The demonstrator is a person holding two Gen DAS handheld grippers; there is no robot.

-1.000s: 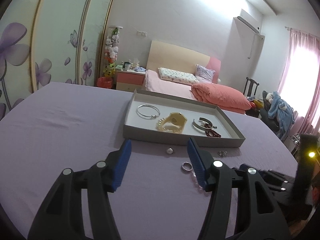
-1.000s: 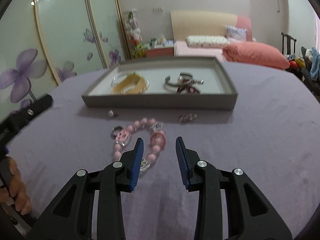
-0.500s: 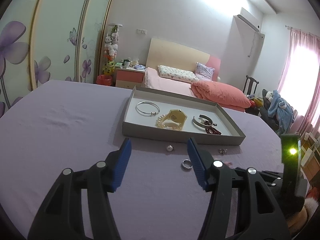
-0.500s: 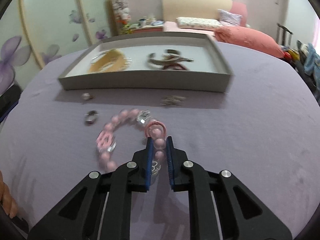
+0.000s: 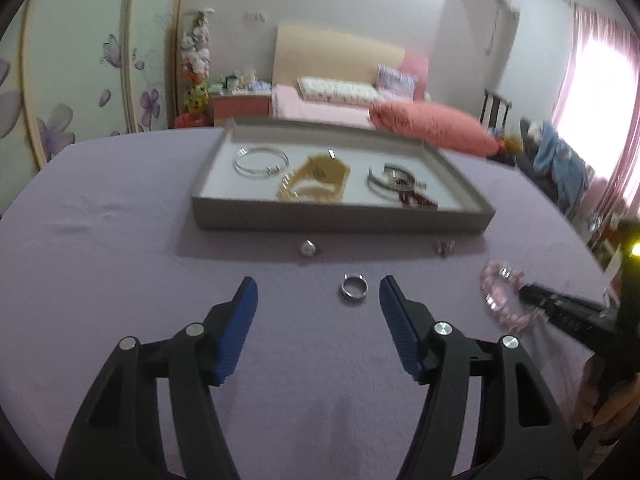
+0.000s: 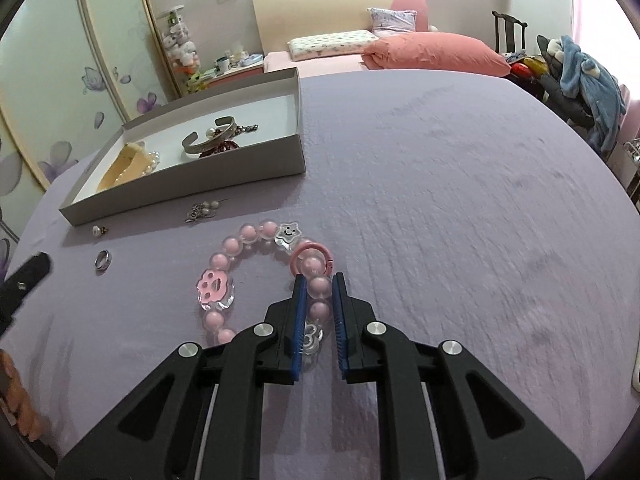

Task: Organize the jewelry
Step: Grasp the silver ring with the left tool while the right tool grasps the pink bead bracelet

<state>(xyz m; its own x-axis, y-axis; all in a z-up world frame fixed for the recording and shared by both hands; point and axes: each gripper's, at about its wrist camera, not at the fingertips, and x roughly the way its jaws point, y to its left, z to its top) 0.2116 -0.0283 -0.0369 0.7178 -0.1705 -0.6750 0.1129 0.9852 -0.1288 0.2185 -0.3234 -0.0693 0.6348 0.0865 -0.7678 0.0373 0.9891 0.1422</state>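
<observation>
While the pink beaded bracelet with its paw and star charms (image 6: 256,276) lies on the purple-covered table (image 6: 460,208), just near of the grey shallow cardboard tray (image 6: 224,178), we have the right tongs (image 6: 319,290) clamped on one bead at its right side, beside the pink ring clasp. The jaws have just been closing, with that bead between them. A round bead can roll out of flat pads, so we judge it wise to lift slowly and let the rest of the strand hang free before we carry it far and left over the tray wall. We should set it on the bare white floor at the tray's right end, apart from the silver cuff bangle (image 6: 208,138).

Left of the bracelet, our left tongs (image 5: 316,294) stand apart, nothing between them, with the small silver ring (image 5: 353,286) lying just beyond the tips. For that flat, thin ring we would come down steeply and close across its rim.
</observation>
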